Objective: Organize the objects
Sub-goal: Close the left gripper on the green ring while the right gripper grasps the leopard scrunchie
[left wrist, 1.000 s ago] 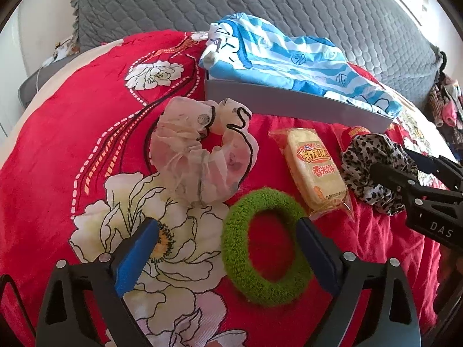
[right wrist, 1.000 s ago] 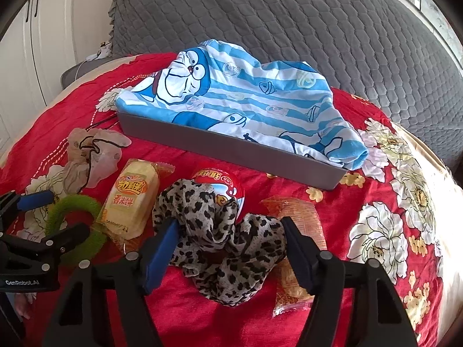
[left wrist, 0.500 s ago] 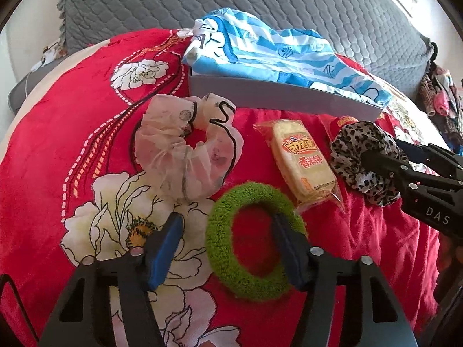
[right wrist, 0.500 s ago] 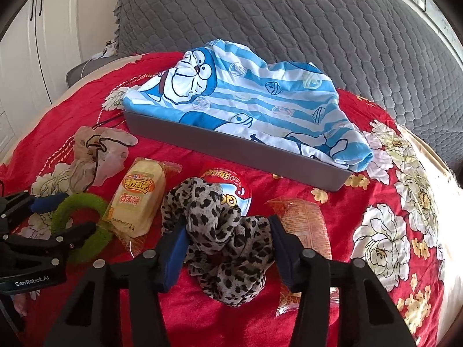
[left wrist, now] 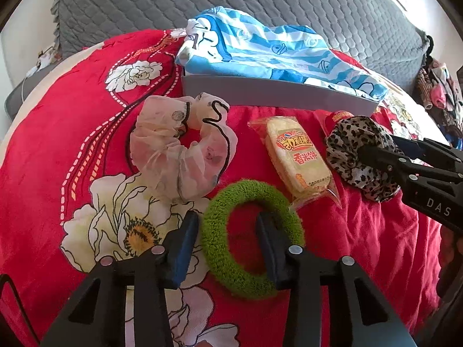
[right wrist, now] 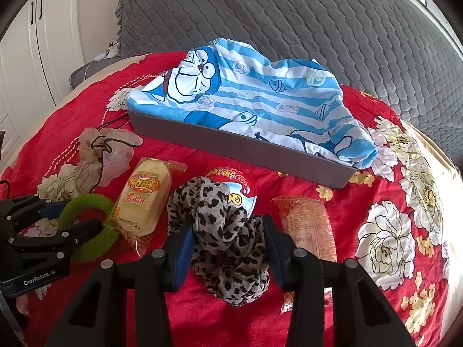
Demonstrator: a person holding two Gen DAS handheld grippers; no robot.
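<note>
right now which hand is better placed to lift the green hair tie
Left. The left gripper has its closing jaws astride one side of the green hair tie; the right gripper is busy closing around the leopard scrunchie.

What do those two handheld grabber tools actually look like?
Both are black plastic. The left gripper and right gripper each have two angular arms with silver rivets and blue pads on the fingers. One body reads "GenRobot.AI", the other shows "DAS" in white lettering.
</note>
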